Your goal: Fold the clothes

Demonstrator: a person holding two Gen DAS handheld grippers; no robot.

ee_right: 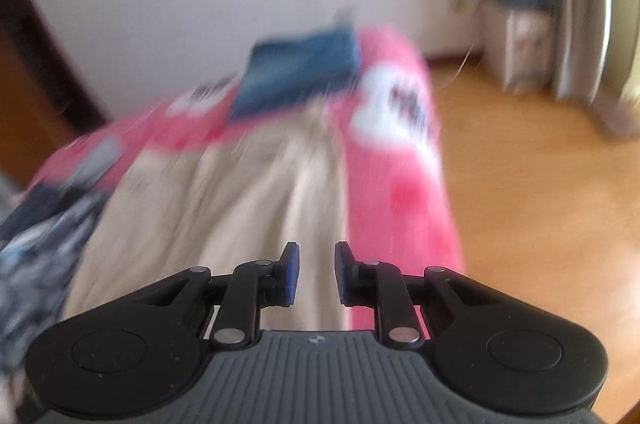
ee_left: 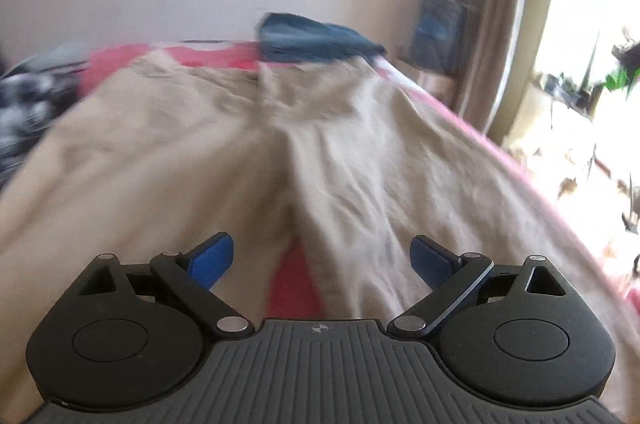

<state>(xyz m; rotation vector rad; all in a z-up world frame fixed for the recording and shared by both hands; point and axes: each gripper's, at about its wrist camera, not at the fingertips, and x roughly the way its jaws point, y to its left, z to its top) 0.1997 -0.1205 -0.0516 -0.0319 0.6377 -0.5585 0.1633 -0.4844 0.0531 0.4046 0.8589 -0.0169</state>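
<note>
Left gripper [ee_left: 322, 258] agape, beige trousers [ee_left: 224, 144] — creased, spread flat

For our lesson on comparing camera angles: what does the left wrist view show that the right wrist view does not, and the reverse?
Only the left wrist view: a bright window and the left gripper, jaws wide open.

Only the right wrist view: a wooden floor and the right gripper, jaws narrowly apart, nothing between them.

Both: beige trousers spread on a pink bedspread, with a folded blue garment at the far end.
</note>
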